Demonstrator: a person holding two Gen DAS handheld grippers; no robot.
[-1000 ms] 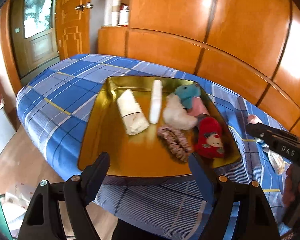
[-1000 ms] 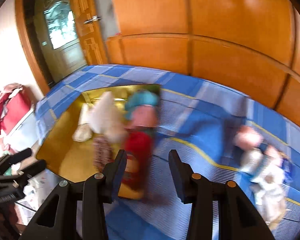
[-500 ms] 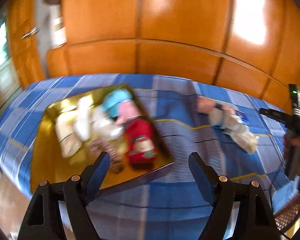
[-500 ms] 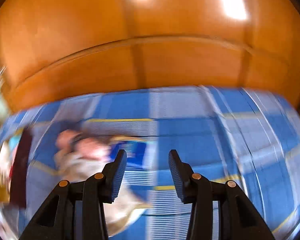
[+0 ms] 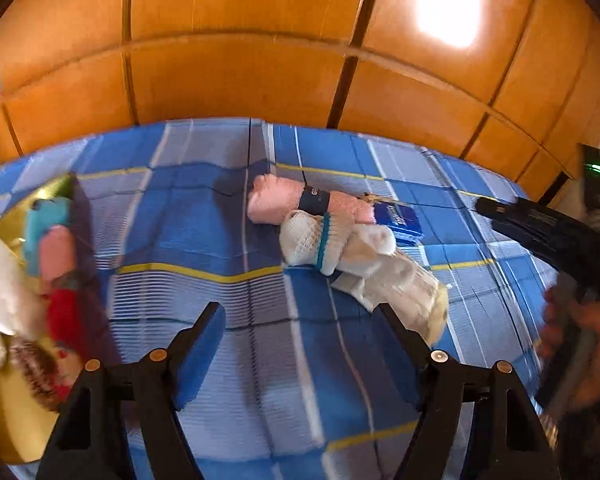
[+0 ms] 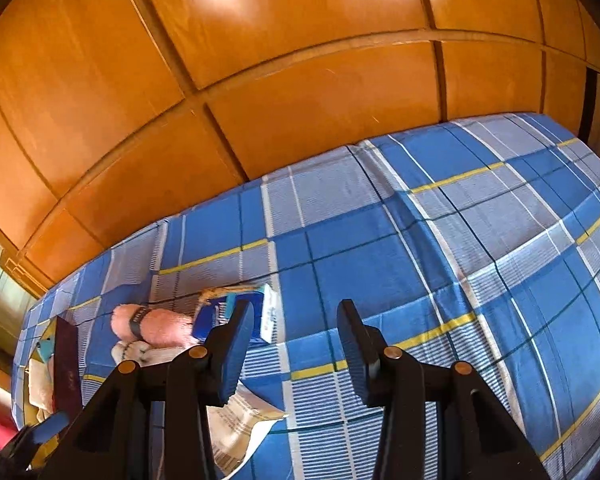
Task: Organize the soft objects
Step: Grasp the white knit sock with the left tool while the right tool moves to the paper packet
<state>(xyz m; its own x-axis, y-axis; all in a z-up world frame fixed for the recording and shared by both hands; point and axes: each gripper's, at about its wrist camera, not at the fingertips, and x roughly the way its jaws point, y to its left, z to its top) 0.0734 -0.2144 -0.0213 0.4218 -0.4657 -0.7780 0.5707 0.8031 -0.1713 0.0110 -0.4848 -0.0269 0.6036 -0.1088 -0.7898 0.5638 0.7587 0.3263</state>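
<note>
While the left gripper (image 5: pixel 296 344) has just been narrowing, still open on nothing, and the right gripper (image 6: pixel 296 344) gapes empty, the pile (image 5: pixel 340 236) lies loose on the bedspread (image 5: pixel 188 232), well apart from the tray (image 5: pixel 4 412). Its bundles overlap, seemingly, so a pinch could drag two.

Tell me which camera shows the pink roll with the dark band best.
The left wrist view: the pink roll lies unobstructed on the bedspread, band visible. In the right wrist view it sits small at the left, beside the right gripper.
</note>
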